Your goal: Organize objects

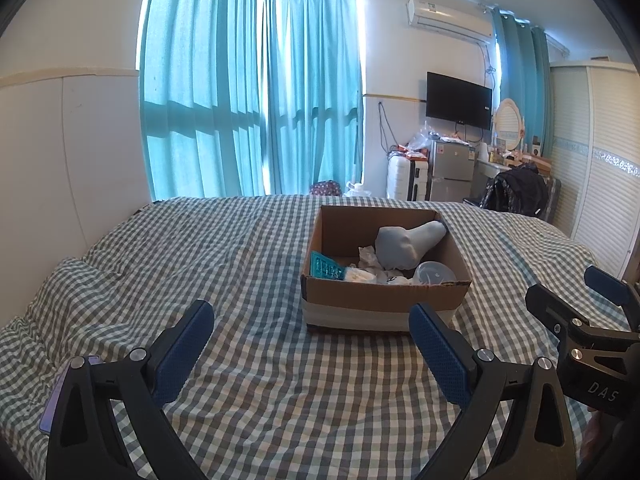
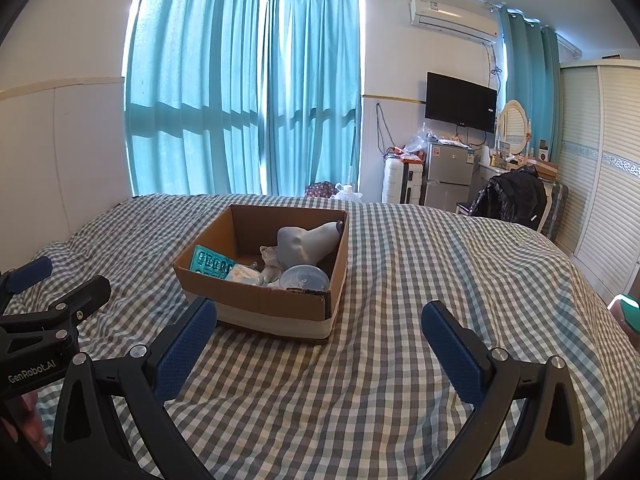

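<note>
An open cardboard box point(image 1: 384, 300) point(image 2: 260, 302) stands on the checked bed. Inside lie a grey cloth bundle point(image 1: 404, 246) point(image 2: 306, 244), a teal packet point(image 1: 326, 268) point(image 2: 210, 262), a clear plastic lid point(image 1: 434, 274) point(image 2: 304, 278) and crumpled white items point(image 1: 366, 274). My left gripper point(image 1: 312, 320) hovers open over the bedsheet just in front of the box, with nothing between its fingers. My right gripper point(image 2: 320, 320) is open too, its left finger point(image 2: 188, 344) near the box's front corner. Each gripper shows at the edge of the other's view.
The grey-and-white checked bedsheet point(image 1: 260, 360) point(image 2: 380, 360) spreads on all sides of the box. A pink and teal object point(image 2: 626, 310) peeks in at the right edge. Beyond the bed stand teal curtains point(image 1: 248, 100), a small fridge point(image 1: 450, 170), a suitcase and a wardrobe point(image 2: 600, 180).
</note>
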Motion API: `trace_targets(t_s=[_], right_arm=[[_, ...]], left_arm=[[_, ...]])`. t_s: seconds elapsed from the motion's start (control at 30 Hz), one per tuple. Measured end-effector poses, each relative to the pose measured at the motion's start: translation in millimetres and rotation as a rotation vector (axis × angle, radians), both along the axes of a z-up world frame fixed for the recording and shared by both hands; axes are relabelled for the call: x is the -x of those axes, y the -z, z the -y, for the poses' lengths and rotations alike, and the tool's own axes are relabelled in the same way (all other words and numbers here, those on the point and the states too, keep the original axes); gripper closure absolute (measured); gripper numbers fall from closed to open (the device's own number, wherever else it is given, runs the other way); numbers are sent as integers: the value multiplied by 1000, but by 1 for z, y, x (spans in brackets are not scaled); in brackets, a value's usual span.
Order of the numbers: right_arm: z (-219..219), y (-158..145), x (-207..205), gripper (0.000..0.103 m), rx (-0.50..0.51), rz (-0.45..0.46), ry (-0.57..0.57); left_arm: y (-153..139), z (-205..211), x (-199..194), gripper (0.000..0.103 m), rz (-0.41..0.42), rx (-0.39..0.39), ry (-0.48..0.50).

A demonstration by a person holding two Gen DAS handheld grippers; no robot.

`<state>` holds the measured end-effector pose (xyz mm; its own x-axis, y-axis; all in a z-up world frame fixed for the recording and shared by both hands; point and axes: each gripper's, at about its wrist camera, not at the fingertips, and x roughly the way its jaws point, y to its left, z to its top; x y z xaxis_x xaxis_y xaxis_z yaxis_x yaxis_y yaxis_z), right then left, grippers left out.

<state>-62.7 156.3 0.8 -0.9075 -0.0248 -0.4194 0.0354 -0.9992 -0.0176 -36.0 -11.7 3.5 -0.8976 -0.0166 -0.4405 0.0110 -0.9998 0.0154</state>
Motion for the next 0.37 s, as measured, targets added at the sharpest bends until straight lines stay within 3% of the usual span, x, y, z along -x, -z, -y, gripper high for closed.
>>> trace_targets(t_s=[0.37], right_arm=[[1, 2, 0, 0, -1, 4, -3]], left_arm=[[3, 0, -1, 2, -2, -1, -1]])
